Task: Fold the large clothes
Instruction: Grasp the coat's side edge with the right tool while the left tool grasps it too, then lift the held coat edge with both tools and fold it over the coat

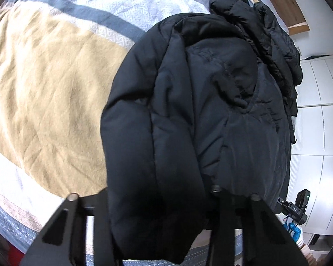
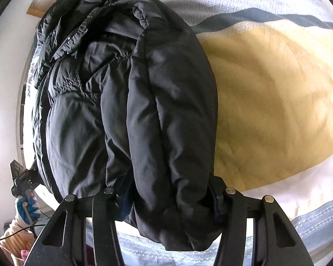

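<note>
Black padded jacket (image 1: 211, 110) folds fill both tools: the left tool (image 1: 157, 221) and right tool (image 2: 166, 217) each pinch its near hem, jaws partly closed on the bulk; it lies on the bed's tan-and-grey patterned quilt (image 1: 51, 84)

A bed (image 1: 44, 93) carries everything here, spread with a crumpled cover (image 2: 277, 102) that has a broad tan patch in the middle, pale patterned bands around it and grey-blue stripes toward the edges. A black puffy jacket (image 1: 199, 110) lies directly on the cover, bunched up along one side of the bed. A second dark quilted garment (image 1: 275, 42) lies heaped at the jacket's far end.
</note>
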Tool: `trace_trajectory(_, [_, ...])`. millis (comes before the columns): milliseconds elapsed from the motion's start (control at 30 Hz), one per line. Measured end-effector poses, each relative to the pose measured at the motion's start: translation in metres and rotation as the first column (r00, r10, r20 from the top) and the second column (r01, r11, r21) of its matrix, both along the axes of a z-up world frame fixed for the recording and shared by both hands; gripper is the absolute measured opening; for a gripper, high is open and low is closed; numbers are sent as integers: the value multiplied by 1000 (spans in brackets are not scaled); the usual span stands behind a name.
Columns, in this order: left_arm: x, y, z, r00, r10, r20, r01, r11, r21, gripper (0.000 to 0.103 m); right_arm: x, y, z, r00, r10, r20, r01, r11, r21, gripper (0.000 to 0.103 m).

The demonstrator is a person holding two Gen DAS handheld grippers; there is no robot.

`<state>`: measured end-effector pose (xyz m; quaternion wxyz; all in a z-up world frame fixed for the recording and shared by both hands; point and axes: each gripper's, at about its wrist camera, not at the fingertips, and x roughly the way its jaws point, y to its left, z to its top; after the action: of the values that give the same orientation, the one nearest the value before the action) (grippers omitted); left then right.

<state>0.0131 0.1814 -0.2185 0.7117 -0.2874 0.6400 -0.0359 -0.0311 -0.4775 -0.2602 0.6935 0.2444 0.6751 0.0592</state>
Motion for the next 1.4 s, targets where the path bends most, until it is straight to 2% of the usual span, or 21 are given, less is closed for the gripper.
trace_trajectory(33, [2, -4, 3, 1000, -8, 3, 8, 1000, 18, 29, 1, 0, 0, 1000, 3, 2, -3, 1000, -3, 45])
trace_trajectory(100, [8, -13, 12, 999, -34, 14, 33, 998, 61, 24, 3, 2, 3, 1000, 14, 11, -13, 1000, -12, 30])
trace_trajectory(200, [13, -22, 25, 998, -53, 27, 50, 994, 97, 20, 6, 9, 15, 999, 45, 28, -44, 999, -28, 17])
trace_trajectory(300, [17, -24, 38, 998, -47, 43, 42, 994, 101, 16, 3, 23, 38, 997, 64, 49, -62, 997, -43, 13])
trace_trajectory(567, [31, -22, 87, 995, -31, 92, 20, 993, 115, 12, 6, 21, 85, 991, 8, 130, -9, 1000, 3, 11])
trace_trajectory(833, [62, -12, 155, 975, -5, 223, -9, 998, 64, 12, 26, -7, 143, 958, -83, 273, 59, 994, 94, 11])
trace_trajectory(967, [89, -3, 187, 957, -2, 291, -17, 998, 63, 12, 54, -15, 172, 933, -106, 344, 77, 992, 96, 10])
trace_trajectory(1200, [144, 0, 229, 923, -30, 385, -5, 996, 90, 12, 108, -27, 216, 896, -97, 434, 90, 995, 36, 10])
trace_trajectory(1400, [208, 3, 249, 898, 10, 441, -35, 998, 49, 12, 177, -32, 233, 862, -164, 480, 160, 986, 50, 10])
